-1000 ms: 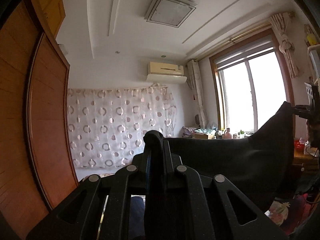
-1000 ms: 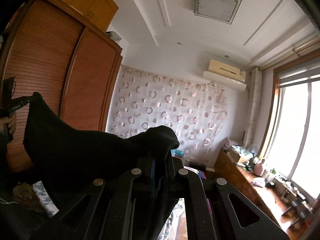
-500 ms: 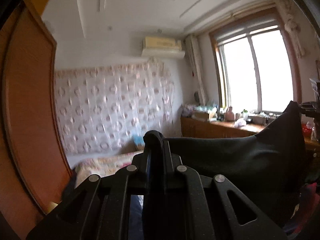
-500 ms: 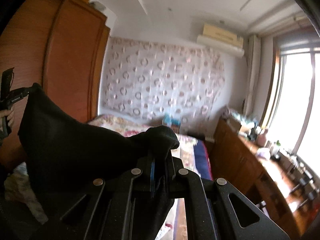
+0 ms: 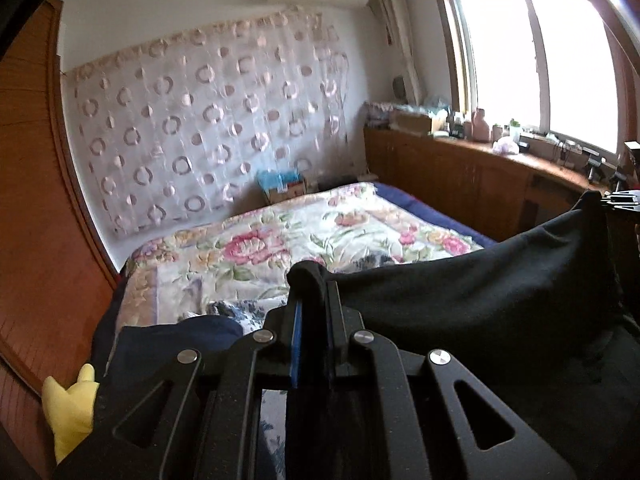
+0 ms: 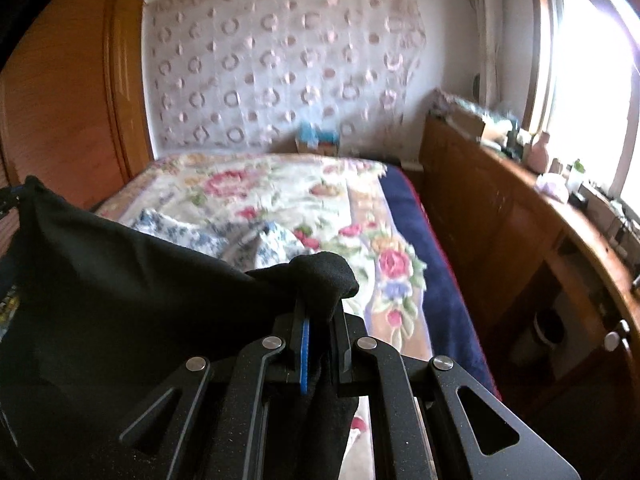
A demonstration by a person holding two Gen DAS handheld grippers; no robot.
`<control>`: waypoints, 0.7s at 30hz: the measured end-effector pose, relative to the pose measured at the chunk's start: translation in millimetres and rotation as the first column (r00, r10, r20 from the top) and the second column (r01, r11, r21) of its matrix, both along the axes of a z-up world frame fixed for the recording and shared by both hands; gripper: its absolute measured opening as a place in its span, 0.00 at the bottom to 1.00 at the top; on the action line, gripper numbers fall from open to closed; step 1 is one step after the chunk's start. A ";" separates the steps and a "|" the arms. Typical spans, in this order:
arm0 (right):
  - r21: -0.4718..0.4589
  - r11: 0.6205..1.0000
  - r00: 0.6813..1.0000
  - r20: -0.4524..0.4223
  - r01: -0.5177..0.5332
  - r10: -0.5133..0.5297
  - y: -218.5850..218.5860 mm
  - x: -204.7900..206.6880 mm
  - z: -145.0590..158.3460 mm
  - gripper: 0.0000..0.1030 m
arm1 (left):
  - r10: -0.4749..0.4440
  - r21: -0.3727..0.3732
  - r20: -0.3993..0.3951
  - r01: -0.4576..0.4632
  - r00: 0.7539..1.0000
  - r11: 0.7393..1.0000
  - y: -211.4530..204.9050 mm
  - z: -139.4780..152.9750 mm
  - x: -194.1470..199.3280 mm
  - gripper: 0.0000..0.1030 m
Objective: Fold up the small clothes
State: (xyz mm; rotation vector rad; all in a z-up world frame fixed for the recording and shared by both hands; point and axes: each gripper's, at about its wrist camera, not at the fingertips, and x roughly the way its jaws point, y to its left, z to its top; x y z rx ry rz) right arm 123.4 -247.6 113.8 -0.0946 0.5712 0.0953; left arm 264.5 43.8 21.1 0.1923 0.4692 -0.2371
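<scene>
A black garment (image 5: 472,300) hangs stretched in the air between my two grippers, above a bed. My left gripper (image 5: 312,300) is shut on one corner, and the cloth runs right to the other gripper's tip (image 5: 620,200) at the frame edge. In the right wrist view my right gripper (image 6: 320,300) is shut on the opposite corner of the black garment (image 6: 132,280), which sags leftward to the left gripper's tip (image 6: 10,196). The lower part of the garment is hidden behind the gripper bodies.
A bed with a floral quilt (image 5: 280,240) lies below and ahead, with a blue-patterned cloth (image 6: 192,236) and a dark blue item (image 5: 172,344) on it. A yellow thing (image 5: 68,404) sits at the lower left. A wardrobe (image 6: 68,100) stands left, a wooden counter (image 6: 520,220) under the window right.
Both grippers have tilted down from facing the ceiling to facing the bed, still holding the black garment spread between them.
</scene>
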 end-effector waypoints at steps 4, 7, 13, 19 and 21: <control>-0.015 1.000 0.999 -0.045 0.002 -0.003 0.8 25.9 9.9 0.07 | 0.012 0.027 -0.050 -0.011 0.999 1.000 -10.6 -16.2 19.6 0.10; -0.016 1.000 0.998 -0.061 0.005 -0.006 -0.6 41.1 14.2 0.07 | 0.021 0.026 -0.070 -0.020 0.997 0.999 -10.1 -24.1 27.2 0.10; -0.045 0.999 0.995 -0.090 0.027 -0.031 1.4 25.4 14.6 0.26 | 0.042 0.015 -0.145 -0.040 0.988 0.999 -11.9 -27.0 38.1 0.24; -0.015 1.000 0.998 -0.058 0.002 -0.003 5.1 -19.3 17.0 0.46 | -0.012 -0.054 -0.122 0.006 0.992 0.999 -11.8 -17.4 6.1 0.65; -0.013 1.000 0.999 -0.053 -0.002 0.002 6.6 -40.8 16.4 0.46 | -0.031 -0.070 -0.118 0.023 0.993 0.997 -13.5 -17.1 -6.7 0.75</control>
